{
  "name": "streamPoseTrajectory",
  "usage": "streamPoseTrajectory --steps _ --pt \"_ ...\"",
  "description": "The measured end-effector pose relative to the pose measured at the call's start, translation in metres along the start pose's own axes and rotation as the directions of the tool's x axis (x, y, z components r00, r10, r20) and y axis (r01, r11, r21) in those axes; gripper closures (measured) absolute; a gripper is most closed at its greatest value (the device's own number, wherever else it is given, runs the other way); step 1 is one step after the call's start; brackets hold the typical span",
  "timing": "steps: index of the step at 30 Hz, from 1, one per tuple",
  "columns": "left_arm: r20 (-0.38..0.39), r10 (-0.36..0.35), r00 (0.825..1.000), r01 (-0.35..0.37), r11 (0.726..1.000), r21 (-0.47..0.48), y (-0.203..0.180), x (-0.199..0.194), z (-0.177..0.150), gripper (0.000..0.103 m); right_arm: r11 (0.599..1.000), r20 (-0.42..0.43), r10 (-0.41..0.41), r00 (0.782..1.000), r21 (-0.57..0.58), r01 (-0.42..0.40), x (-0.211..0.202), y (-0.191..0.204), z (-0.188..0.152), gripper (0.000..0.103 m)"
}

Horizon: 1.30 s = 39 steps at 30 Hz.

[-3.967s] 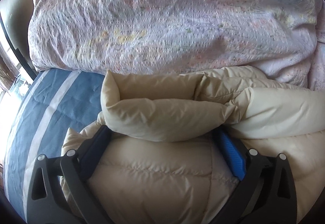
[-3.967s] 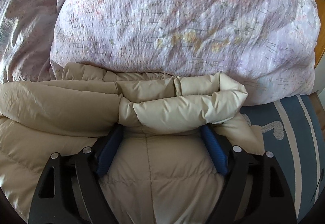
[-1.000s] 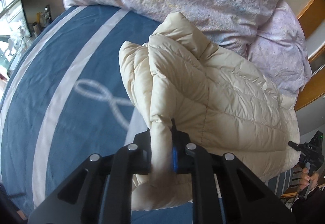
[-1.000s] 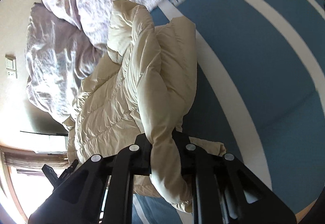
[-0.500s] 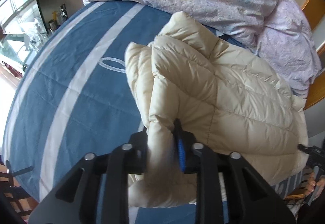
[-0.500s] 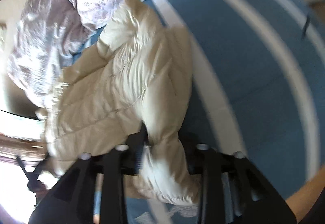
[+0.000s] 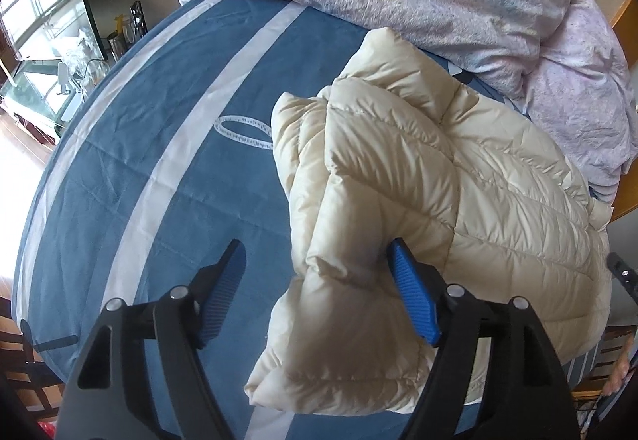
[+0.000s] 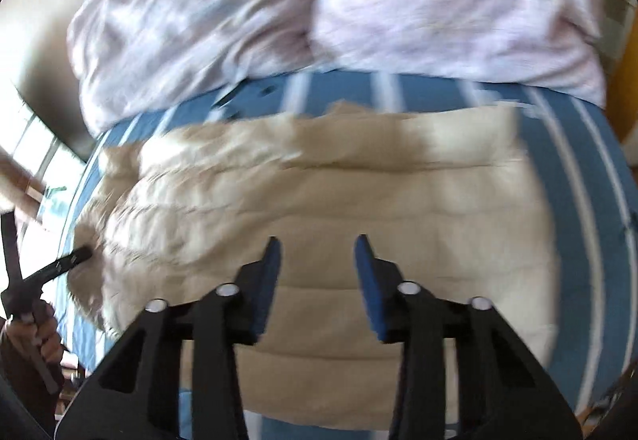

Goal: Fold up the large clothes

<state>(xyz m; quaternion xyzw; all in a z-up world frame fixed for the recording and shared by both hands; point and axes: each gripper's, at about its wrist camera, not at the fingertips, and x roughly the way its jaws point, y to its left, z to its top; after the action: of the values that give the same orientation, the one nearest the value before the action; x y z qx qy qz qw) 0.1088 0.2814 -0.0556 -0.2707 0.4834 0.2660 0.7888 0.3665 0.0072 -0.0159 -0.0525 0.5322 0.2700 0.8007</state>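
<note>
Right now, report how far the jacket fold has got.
Done: the cream puffer jacket lies doubled over on the blue striped bedspread. In hand: the left hand-held gripper is opening around a fold; the right hand-held gripper is closing with nothing between its jaws. Left: probably squaring the loose lower edge.

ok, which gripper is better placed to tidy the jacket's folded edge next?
Probably left: the left gripper, jaws opening, straddles the cream jacket's folded edge. The right gripper, jaws closing on nothing, hovers over its middle.

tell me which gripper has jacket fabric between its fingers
The left gripper: a bunched edge of the cream puffer jacket sits between its opening jaws. The right gripper has nothing between them.
</note>
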Motion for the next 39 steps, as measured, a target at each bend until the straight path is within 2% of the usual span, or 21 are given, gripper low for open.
streamPoseTrajectory --steps 3,6,10,16,21,36,37,38,39 --pt "-0.006 -0.005 1.000 0.005 1.000 0.004 0.001 0.003 0.002 0.027 0.999 -0.021 0.030 0.999 -0.037 -0.030 0.006 0.027 -0.011 0.076" --pt "-0.012 -0.010 1.000 0.010 1.000 0.003 0.001 0.005 0.003 0.026 0.998 -0.041 0.044 0.998 -0.052 -0.046 0.015 0.043 -0.015 0.076" --pt "-0.020 -0.014 1.000 0.014 1.000 0.001 0.002 0.008 0.005 0.023 0.998 -0.070 0.024 0.997 -0.062 -0.028 0.032 0.054 -0.017 0.076" --pt "-0.030 -0.032 0.999 0.031 0.999 -0.015 0.004 0.014 0.010 0.019 0.999 -0.129 -0.009 0.992 -0.043 0.003 0.061 0.056 -0.019 0.076" --pt "-0.038 -0.068 0.997 0.066 0.997 -0.044 0.008 0.017 0.015 0.018 0.998 -0.138 -0.024 0.990 -0.055 0.017 0.077 0.055 -0.024 0.076" --pt "-0.081 -0.135 0.988 0.119 0.977 -0.177 0.019 0.043 0.022 0.014 0.999 -0.120 -0.007 0.993 -0.041 0.002 0.072 0.050 -0.031 0.076" --pt "-0.081 -0.138 0.987 0.122 0.976 -0.180 0.018 0.043 0.023 0.014 0.999 -0.121 -0.004 0.993 -0.041 -0.001 0.072 0.050 -0.031 0.076" --pt "-0.079 -0.142 0.987 0.126 0.975 -0.182 0.018 0.044 0.023 0.020 0.999 -0.122 -0.001 0.992 -0.041 -0.004 0.071 0.049 -0.031 0.076" --pt "-0.077 -0.161 0.984 0.145 0.972 -0.186 0.016 0.044 0.024 0.032 0.999 -0.123 0.001 0.992 -0.040 -0.006 0.071 0.049 -0.031 0.076"
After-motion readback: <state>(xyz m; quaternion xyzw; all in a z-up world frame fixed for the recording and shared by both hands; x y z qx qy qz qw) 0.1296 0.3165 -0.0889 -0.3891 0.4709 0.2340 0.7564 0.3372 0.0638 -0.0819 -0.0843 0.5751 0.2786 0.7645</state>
